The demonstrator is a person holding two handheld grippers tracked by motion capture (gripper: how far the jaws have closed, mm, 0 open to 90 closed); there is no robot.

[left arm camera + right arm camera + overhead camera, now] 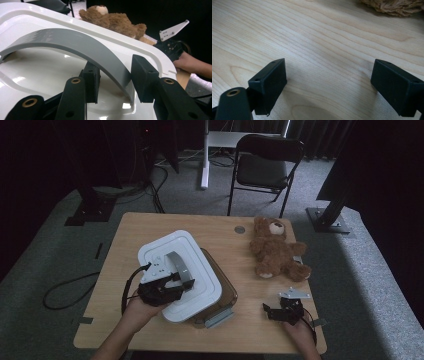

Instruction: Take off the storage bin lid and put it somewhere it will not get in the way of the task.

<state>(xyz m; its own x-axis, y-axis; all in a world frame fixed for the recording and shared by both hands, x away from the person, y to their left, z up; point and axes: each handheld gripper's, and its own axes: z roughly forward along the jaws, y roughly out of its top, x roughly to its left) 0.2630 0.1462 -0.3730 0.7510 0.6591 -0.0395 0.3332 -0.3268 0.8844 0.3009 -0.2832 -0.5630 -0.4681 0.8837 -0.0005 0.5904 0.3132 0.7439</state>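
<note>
Black jaws of the left tool [113,81] sit around the grey handle [75,47] of the white lid [192,270], not yet squeezing. Next: pinch and lift. Right tool [282,312] rests wide open on the worktop [150,227].

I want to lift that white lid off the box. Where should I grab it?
Probably by the grey handle on top of the white lid. It arches up, leaving a gap underneath, so one jaw can slide under and the other stay outside. Come across its thin band from the person's side, as the left gripper does, jaws on both sides of it near one end.
</note>
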